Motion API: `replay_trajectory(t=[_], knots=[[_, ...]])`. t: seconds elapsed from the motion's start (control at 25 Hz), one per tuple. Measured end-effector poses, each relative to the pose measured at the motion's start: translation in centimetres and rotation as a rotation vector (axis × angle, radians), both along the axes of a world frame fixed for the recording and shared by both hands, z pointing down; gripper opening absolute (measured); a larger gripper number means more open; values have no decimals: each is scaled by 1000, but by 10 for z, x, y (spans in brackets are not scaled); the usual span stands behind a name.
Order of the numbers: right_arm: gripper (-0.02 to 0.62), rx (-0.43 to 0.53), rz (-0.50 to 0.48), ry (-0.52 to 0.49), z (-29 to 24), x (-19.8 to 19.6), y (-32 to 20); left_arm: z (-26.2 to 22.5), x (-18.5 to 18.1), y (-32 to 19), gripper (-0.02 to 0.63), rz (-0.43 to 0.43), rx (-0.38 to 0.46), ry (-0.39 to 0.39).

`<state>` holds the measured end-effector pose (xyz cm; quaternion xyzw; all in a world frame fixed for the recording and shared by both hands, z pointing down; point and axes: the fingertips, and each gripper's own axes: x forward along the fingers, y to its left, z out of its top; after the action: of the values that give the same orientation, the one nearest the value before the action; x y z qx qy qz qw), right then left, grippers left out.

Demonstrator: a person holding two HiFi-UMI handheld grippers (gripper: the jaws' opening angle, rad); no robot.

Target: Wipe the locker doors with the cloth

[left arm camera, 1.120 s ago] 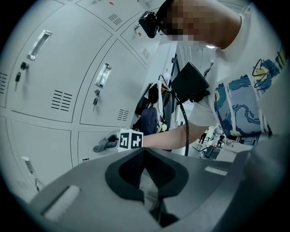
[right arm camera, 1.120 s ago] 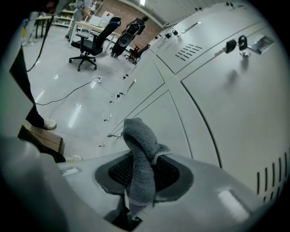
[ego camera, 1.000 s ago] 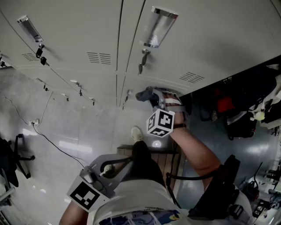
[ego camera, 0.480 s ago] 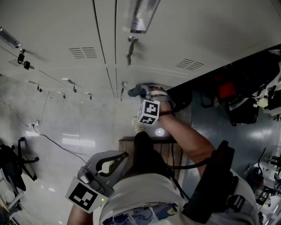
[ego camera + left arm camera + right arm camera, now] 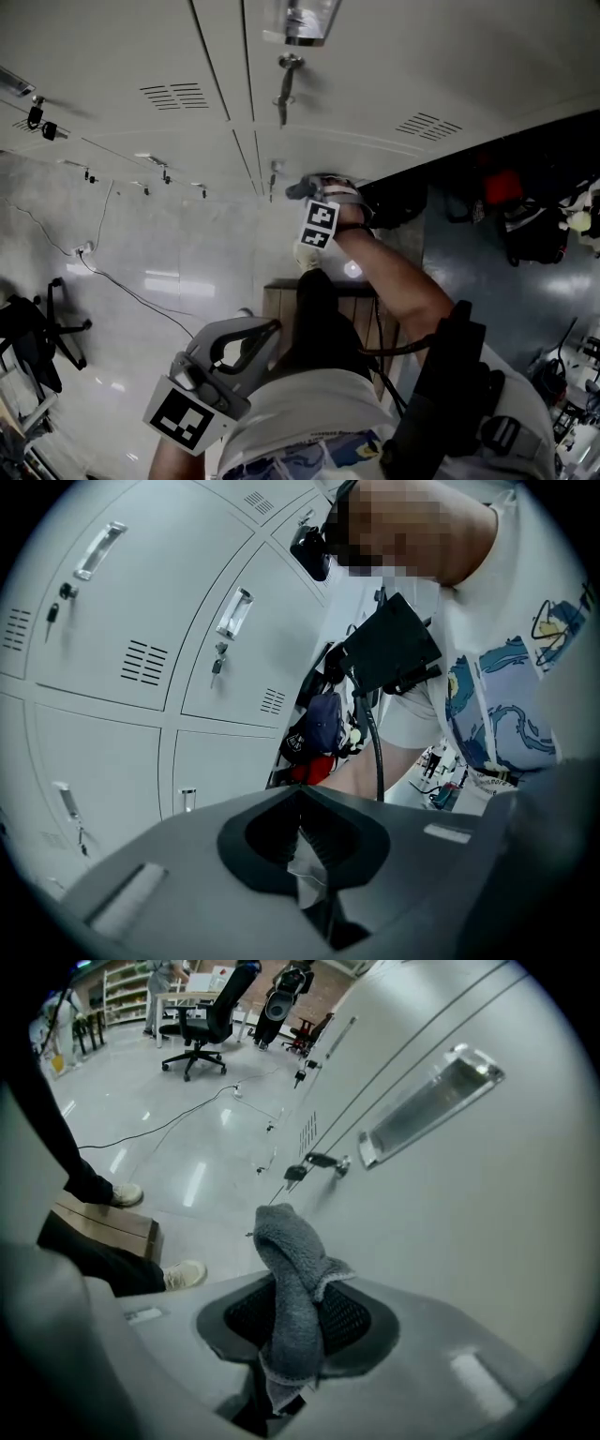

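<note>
A grey cloth [image 5: 292,1269] stands up out of my right gripper [image 5: 291,1321], whose jaws are shut on its lower end. In the head view the right gripper [image 5: 302,188] holds the cloth [image 5: 294,191] against or just off a lower pale grey locker door [image 5: 394,84], beside a small lock [image 5: 274,172]. Whether the cloth touches the door I cannot tell. A long handle [image 5: 427,1105] and a keyed lock [image 5: 314,1164] show on that door. My left gripper [image 5: 267,330] hangs low by the person's waist, jaws shut [image 5: 305,846], away from the lockers.
An open locker bay at the right holds dark bags and a red one [image 5: 502,187]. A wooden bench [image 5: 281,305] stands below, under the person's shoes. A cable [image 5: 122,289] runs over the glossy floor, and an office chair [image 5: 37,328] sits at far left.
The right gripper with the cloth has slid down the locker door, away from the upper handle and key. The left gripper has stayed by the waist.
</note>
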<state>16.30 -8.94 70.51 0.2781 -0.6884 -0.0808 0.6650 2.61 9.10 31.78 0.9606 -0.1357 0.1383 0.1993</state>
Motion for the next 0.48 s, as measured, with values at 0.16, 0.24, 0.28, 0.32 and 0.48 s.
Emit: replay_trajectory(t=[0.16, 0.24, 0.28, 0.32, 0.48], knots=[[112, -43, -2, 23, 23, 1, 0, 1, 1, 1, 2, -15, -7, -6], [112, -63, 5, 26, 28, 1, 0, 1, 0, 2, 2, -21, -6, -8], [113, -72, 8, 24, 29, 1, 1, 1, 0, 3, 2, -25, -6, -7], [114, -80, 9, 22, 29, 1, 2, 1, -1, 4, 2, -29, -5, -4], [114, -75, 16, -9, 9, 0, 14, -4, -3, 11, 2, -28, 3, 4]])
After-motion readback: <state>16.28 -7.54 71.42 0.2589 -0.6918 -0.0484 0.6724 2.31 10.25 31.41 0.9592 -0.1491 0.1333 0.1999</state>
